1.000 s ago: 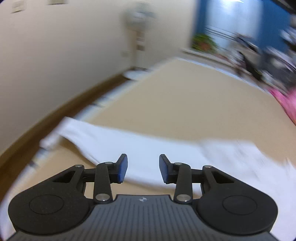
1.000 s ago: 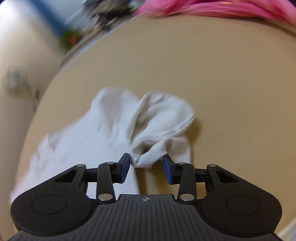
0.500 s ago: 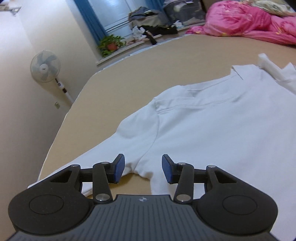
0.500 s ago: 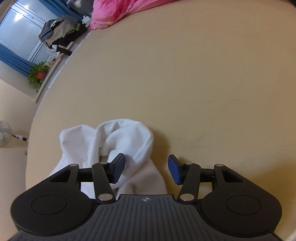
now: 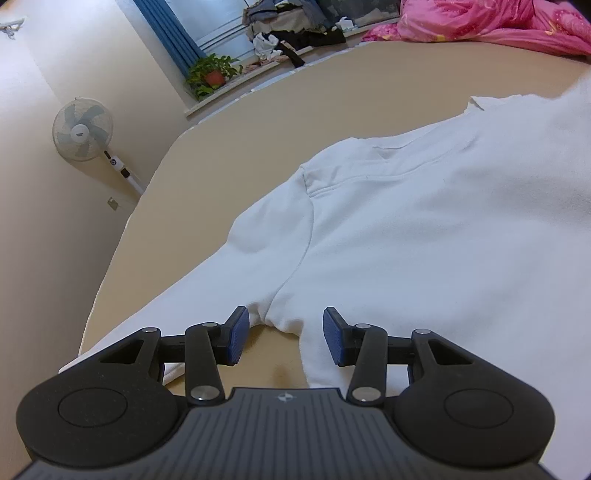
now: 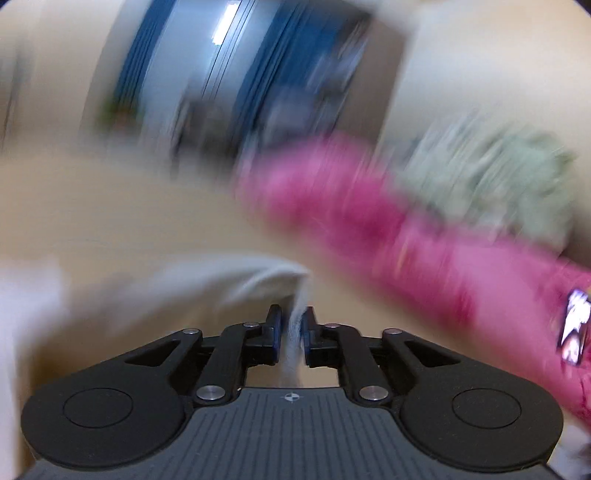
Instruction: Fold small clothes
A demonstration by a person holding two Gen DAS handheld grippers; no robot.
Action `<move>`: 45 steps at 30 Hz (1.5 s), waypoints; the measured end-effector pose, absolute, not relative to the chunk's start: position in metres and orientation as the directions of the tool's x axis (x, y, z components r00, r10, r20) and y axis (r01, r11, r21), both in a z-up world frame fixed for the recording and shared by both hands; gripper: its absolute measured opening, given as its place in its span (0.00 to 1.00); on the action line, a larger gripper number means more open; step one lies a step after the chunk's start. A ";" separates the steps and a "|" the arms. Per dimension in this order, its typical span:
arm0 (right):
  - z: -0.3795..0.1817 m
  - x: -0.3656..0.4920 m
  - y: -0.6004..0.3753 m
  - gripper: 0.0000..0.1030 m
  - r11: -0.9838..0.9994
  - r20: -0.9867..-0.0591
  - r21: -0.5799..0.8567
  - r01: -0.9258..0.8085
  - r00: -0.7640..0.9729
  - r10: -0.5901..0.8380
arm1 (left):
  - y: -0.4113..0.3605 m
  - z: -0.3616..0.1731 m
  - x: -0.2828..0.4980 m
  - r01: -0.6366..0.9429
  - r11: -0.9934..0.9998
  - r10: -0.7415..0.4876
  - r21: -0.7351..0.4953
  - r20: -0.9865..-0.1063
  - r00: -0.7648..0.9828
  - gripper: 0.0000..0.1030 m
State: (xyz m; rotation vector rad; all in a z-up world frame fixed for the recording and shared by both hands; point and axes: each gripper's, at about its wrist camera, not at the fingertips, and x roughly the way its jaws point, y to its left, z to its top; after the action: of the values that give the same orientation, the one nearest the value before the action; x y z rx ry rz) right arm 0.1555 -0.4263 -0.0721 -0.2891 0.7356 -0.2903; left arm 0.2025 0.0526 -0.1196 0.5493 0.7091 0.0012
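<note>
A: How far along is the folding?

B: Barely begun, I'd judge. The white long-sleeved top [image 5: 424,236] lies spread over the tan bed [image 5: 295,110], body flat, one sleeve running out toward the near left edge. No fold shows in it from the left wrist view.

A: And the grippers?

B: The left gripper [image 5: 282,334] points down and forward at the armpit of the top, where sleeve meets body. Its blue pads stand apart, with the armpit corner of cloth just beyond and between the tips, and nothing is pinched yet. The right gripper [image 6: 292,328] has just been closing, and its jaws are now clamped on a strip of the white cloth, which rises up between them. That view is heavily blurred, so I cannot tell which part of the garment it holds.

A: What remains?

B: Nearly all of it, by my reading: the left still needs a grip, then the sleeves go in and the body gets doubled over.

A: Anything else nearby?

B: A pink quilt [image 5: 498,22] at the far right, a standing fan [image 5: 83,131] by the left wall.
</note>
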 end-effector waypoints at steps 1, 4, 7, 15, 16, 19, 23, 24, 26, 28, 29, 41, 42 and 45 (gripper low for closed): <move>-0.082 0.150 -0.434 0.12 0.924 -0.664 -0.360 0.131 0.660 -0.352 | 0.053 -0.120 0.203 0.183 0.859 0.183 0.478 -0.620 0.763 0.48; -0.083 0.136 -0.461 0.12 0.932 -0.708 -0.313 0.183 0.609 -0.357 | 0.054 -0.119 0.207 0.186 0.860 0.179 0.475 -0.623 0.762 0.48; -0.063 0.115 -0.518 0.19 0.919 -0.721 -0.009 0.395 0.634 -0.279 | 0.054 -0.117 0.209 0.185 0.864 0.174 0.468 -0.623 0.763 0.48; -0.121 0.098 -0.606 0.36 0.283 -0.600 0.790 0.545 0.781 0.173 | 0.054 -0.124 0.209 0.195 0.853 0.184 0.484 -0.629 0.755 0.48; -0.125 0.106 -0.607 0.37 0.283 -0.613 0.779 0.559 0.774 0.160 | 0.054 -0.125 0.209 0.196 0.851 0.188 0.488 -0.630 0.754 0.48; -0.132 0.131 -0.605 0.38 0.337 -0.645 0.746 0.575 0.750 0.147 | 0.056 -0.128 0.210 0.195 0.847 0.198 0.494 -0.635 0.747 0.48; -0.143 0.155 -0.599 0.36 0.360 -0.654 0.739 0.570 0.734 0.182 | 0.057 -0.133 0.211 0.198 0.841 0.209 0.504 -0.640 0.739 0.48; -0.144 0.160 -0.598 0.28 0.376 -0.660 0.730 0.571 0.732 0.168 | 0.057 -0.134 0.211 0.199 0.840 0.211 0.505 -0.642 0.737 0.48; -0.140 0.169 -0.598 0.09 0.392 -0.658 0.727 0.564 0.736 0.160 | 0.057 -0.137 0.212 0.204 0.837 0.214 0.508 -0.646 0.732 0.48; -0.138 0.178 -0.600 0.07 0.408 -0.646 0.731 0.547 0.747 0.157 | 0.056 -0.142 0.213 0.214 0.831 0.218 0.514 -0.653 0.725 0.48; -0.131 0.182 -0.602 0.06 0.423 -0.632 0.733 0.533 0.763 0.134 | 0.056 -0.145 0.213 0.220 0.825 0.221 0.520 -0.656 0.722 0.48; -0.121 0.118 -0.649 0.05 0.309 -0.620 0.559 0.769 0.636 -0.461 | 0.057 -0.150 0.217 0.246 0.809 0.215 0.533 -0.659 0.721 0.48; -0.135 0.116 -0.655 0.05 0.274 -0.658 0.554 0.786 0.615 -0.435 | 0.057 -0.151 0.217 0.246 0.809 0.215 0.533 -0.659 0.721 0.48; -0.138 0.111 -0.661 0.05 0.311 -0.644 0.541 0.782 0.623 -0.445 | 0.056 -0.150 0.217 0.247 0.809 0.216 0.534 -0.659 0.720 0.48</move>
State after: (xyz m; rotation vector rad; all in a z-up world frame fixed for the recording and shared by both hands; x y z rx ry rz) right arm 0.1106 -0.6606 -0.1385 0.9459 0.4137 -0.8401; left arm 0.2168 0.0565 -0.1503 0.6455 0.7806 -0.0185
